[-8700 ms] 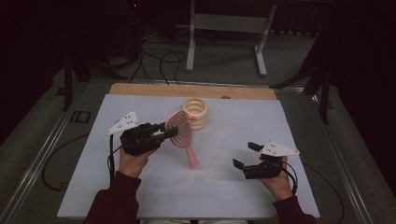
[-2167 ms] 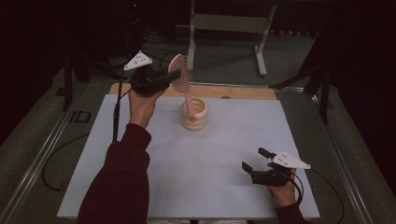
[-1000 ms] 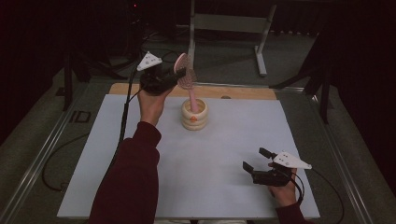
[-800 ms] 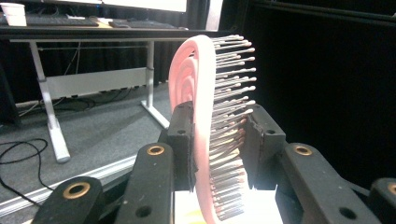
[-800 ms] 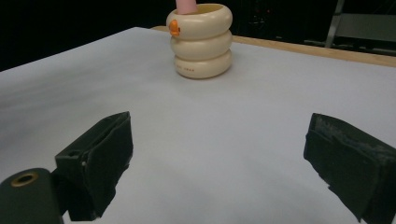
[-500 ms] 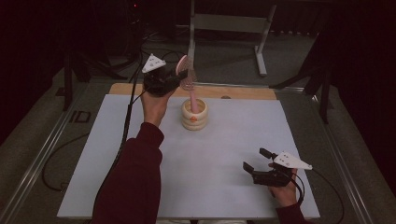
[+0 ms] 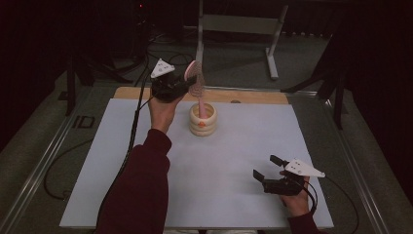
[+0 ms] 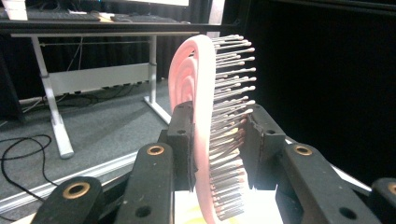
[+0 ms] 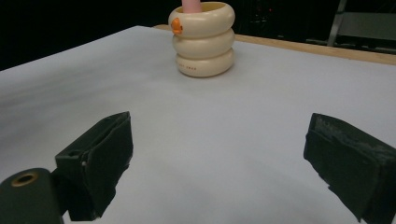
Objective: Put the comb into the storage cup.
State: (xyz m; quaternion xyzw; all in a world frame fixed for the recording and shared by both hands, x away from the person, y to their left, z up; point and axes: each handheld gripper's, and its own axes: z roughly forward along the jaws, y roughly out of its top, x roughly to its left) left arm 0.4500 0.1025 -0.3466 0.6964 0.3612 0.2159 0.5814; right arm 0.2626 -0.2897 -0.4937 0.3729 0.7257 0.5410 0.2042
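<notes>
My left gripper (image 7: 187,84) is shut on the head of a pink hairbrush (image 7: 196,83), held upright above the back of the table. The brush handle points down into a cream ribbed cup (image 7: 202,119). In the left gripper view the brush head (image 8: 203,116) stands between the jaws, bristles facing right. My right gripper (image 7: 267,168) rests open near the table's front right, nothing between its fingers. The right gripper view shows the cup (image 9: 203,39) far ahead with the pink handle (image 9: 190,5) inside it.
A white mat (image 7: 146,161) covers the table, with a wooden strip (image 7: 253,96) along the back edge. A metal stand (image 7: 238,24) and cables (image 7: 146,48) lie on the floor behind. A sleeved left forearm (image 7: 141,185) reaches across the mat.
The left gripper has carried the brush from the mat up over the cup and turned it upright, handle down into the cup. The right gripper has stayed in place, open.
</notes>
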